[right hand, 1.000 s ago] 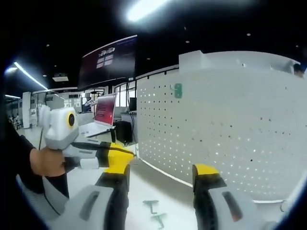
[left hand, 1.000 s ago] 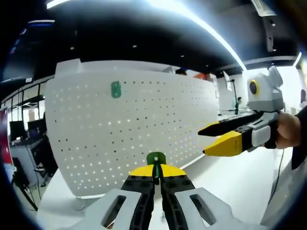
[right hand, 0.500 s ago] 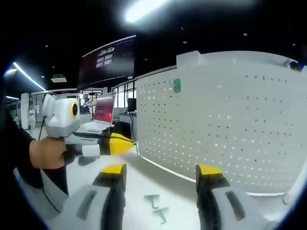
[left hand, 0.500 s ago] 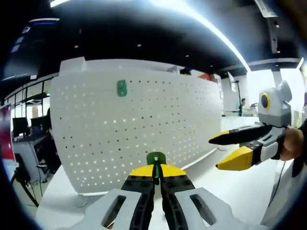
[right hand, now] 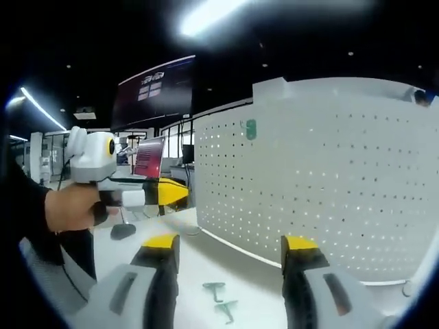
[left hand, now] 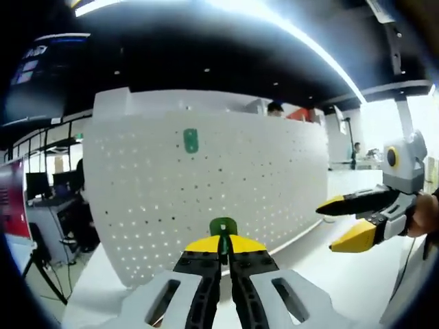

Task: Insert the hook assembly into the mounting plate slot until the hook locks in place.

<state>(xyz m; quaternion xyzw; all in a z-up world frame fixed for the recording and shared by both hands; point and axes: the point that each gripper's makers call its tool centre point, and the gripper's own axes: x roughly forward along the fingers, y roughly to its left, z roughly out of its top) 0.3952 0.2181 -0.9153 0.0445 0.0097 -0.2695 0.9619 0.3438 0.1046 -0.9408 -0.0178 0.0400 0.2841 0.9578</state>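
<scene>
1. The left gripper (left hand: 223, 255) has its jaws pinched tight on a green hook (left hand: 223, 227), which sticks up between the yellow tips
2. The right gripper (right hand: 230, 250) has its jaws wide apart with nothing between them; from the left gripper view it floats off to the side (left hand: 351, 223), held by a hand (left hand: 426, 214)
3. The white board with holes (left hand: 226, 178) stands upright on the white table (right hand: 233, 271); one green hook (left hand: 191, 140) is already stuck on it, high up
4. Compared with a second ago, the board looks a bit farther off and more to the right in the left gripper view, and the right gripper sits lower and nearer the edge. So the held hook has drawn back a little and is not yet in a hole
5. Two more green hooks (right hand: 221, 300) lie loose on the table in front of the board
6. I see no box, tray or bowl here
</scene>
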